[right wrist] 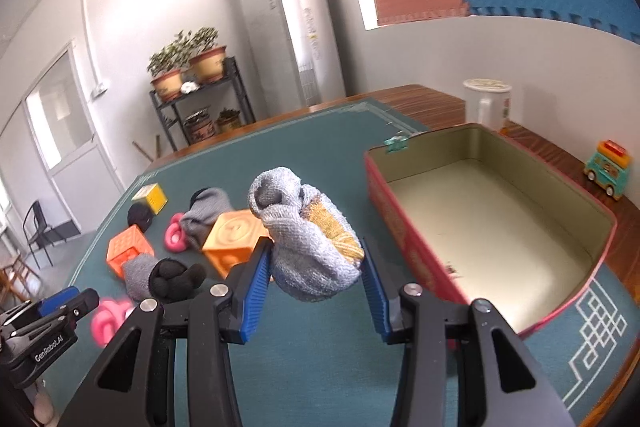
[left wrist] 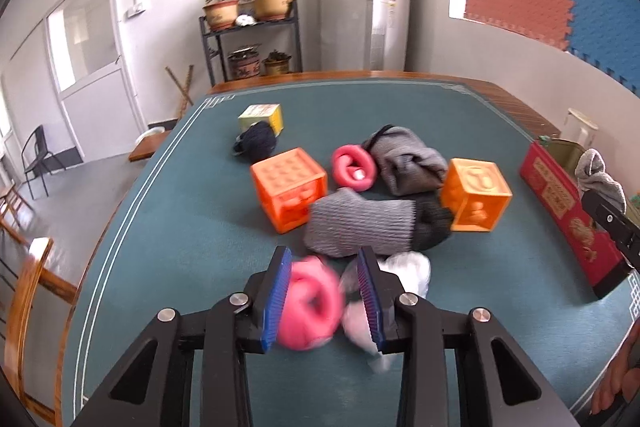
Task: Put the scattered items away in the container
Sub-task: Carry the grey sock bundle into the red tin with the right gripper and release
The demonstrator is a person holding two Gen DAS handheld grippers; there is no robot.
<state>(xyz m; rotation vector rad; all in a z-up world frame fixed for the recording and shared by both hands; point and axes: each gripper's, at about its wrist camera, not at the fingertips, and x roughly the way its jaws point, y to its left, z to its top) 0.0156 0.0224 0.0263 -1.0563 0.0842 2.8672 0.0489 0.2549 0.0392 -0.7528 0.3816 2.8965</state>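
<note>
Left gripper (left wrist: 326, 297), fingers apart around a blurred pink sock ball (left wrist: 310, 307), not visibly clamping. Right gripper (right wrist: 316, 287) clamped on a grey sock bundle (right wrist: 308, 239), held left of the red tin (right wrist: 404, 227); its pale floor looks nearly bare. Beyond: orange blocks (left wrist: 288, 187) and socks on the counter (left wrist: 180, 247).

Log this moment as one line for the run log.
left gripper: around pink sock roll | right gripper: holding grey sock bundle beside red tin | tin: empty
</note>
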